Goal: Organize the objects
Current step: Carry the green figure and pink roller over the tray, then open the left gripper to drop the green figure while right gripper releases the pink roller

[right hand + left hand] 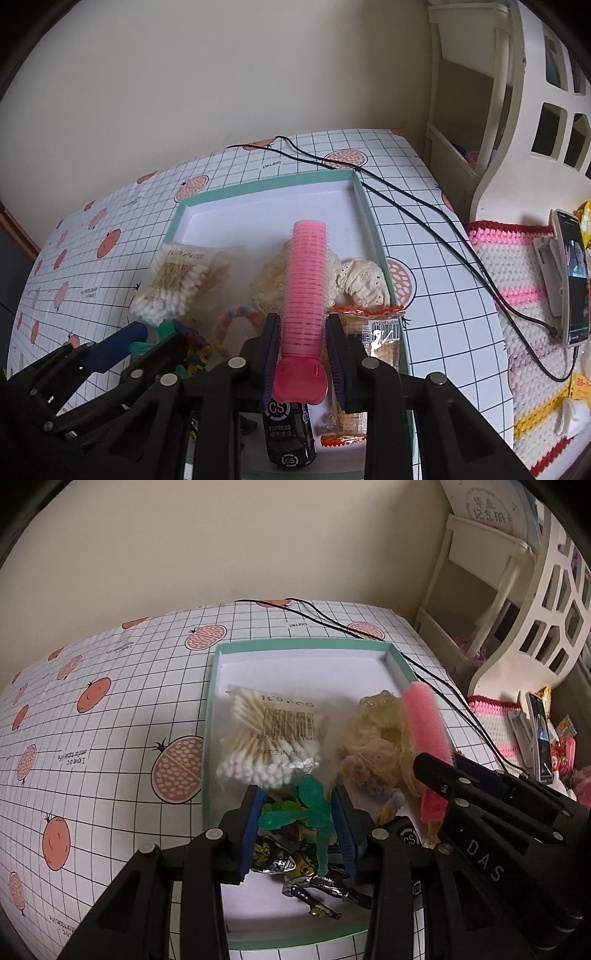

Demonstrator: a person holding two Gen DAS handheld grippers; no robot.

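A shallow teal-rimmed white box (pixel 295 644) (pixel 258 186) lies on the fruit-print table. My left gripper (pixel 298 816) is shut on a translucent green toy figure (pixel 314 808) over the box's near part. The right gripper (pixel 302 349) is shut on a pink hair roller (pixel 306 273), which sticks forward above the box; it also shows in the left wrist view as the pink roller (pixel 424 716). Inside the box lie a pack of cotton swabs (pixel 269 734) (pixel 173 284), a cream scrunchie (pixel 380 734) (pixel 354 282), a silver toy figure (pixel 306 878), a black toy car (pixel 290 435) and a snack packet (pixel 373 332).
Two black cables (pixel 417 218) cross the table's far right corner to a phone (pixel 572 280) on a pink-and-white crocheted mat (pixel 517 273). A white cut-out chair back (pixel 543 605) and a shelf stand at right. A cream wall rises behind the table.
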